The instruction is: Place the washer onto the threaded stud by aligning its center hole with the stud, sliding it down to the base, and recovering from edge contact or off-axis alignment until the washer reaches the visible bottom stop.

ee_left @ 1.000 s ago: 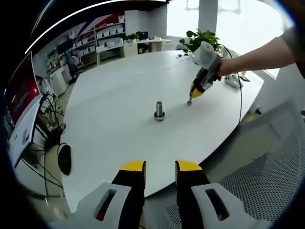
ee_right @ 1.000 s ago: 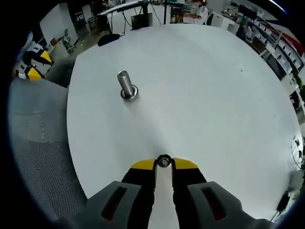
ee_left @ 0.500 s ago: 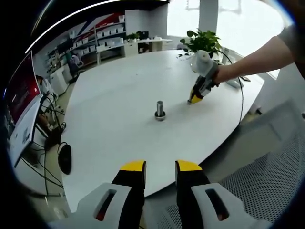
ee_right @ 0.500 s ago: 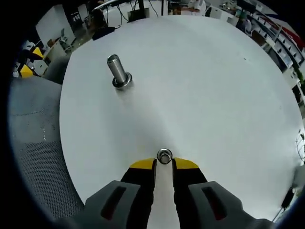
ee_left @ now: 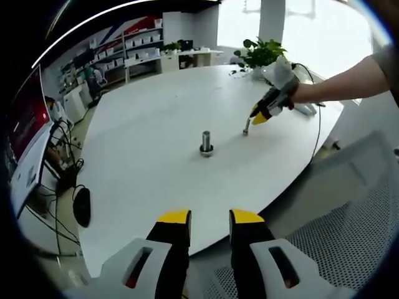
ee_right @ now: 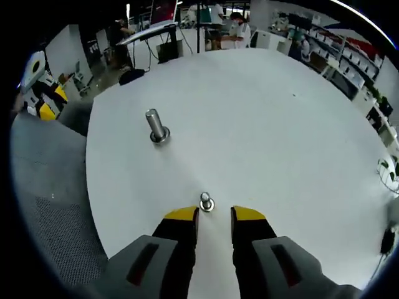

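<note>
Item: washer (ee_right: 206,202), small, metal, on the white counter (ee_right: 280,143), just ahead of my right tongs (ee_right: 215,215); yellow tips apart, washer not between them. It seems to stand on edge, though I cannot be sure.

Item: threaded stud (ee_right: 156,126), upright on its base, well apart from the washer, nothing on it.

Item: left tongs (ee_left: 209,219), tips apart, holding nothing, off the counter's near edge. Ahead of them: stud (ee_left: 206,142) mid-counter, right tongs (ee_left: 260,115) beyond, washer (ee_left: 246,130) just below their tips.

Item: potted plant (ee_left: 260,53), far side.
</note>
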Demonstrator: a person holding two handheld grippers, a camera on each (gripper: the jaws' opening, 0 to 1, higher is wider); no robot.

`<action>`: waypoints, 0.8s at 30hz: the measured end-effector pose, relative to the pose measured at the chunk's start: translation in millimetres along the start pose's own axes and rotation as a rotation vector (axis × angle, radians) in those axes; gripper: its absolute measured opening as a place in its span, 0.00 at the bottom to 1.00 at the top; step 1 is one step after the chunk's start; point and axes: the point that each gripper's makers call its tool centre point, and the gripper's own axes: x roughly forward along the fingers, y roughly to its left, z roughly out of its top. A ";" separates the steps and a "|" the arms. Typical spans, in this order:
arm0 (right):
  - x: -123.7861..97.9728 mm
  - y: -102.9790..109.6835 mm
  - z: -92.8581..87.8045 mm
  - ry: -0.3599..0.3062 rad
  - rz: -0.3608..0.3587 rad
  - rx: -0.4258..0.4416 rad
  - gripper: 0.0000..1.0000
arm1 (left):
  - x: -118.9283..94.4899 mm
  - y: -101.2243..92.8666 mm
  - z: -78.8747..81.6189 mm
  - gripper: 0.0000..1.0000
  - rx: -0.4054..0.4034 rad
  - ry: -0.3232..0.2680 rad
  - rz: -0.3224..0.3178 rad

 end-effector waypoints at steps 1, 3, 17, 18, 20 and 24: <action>-4.0 -0.5 -0.7 -0.010 -0.004 0.003 0.23 | -0.2 -0.6 0.5 0.22 0.000 -0.002 -0.003; -15.0 -1.4 -1.7 -0.041 -0.013 0.032 0.24 | -0.4 -1.2 1.0 0.22 0.000 -0.006 -0.007; -92.3 42.5 10.4 -0.317 0.009 0.204 0.31 | -6.9 2.0 12.4 0.25 -0.023 -0.075 0.008; -98.7 48.6 12.8 -0.344 0.015 0.226 0.32 | -6.6 3.0 12.5 0.25 -0.019 -0.076 0.011; -108.8 58.4 15.8 -0.388 0.033 0.293 0.33 | -7.1 4.4 13.8 0.25 -0.019 -0.084 0.015; -127.4 75.7 18.8 -0.460 0.067 0.375 0.36 | -9.2 5.2 17.0 0.25 -0.021 -0.103 0.020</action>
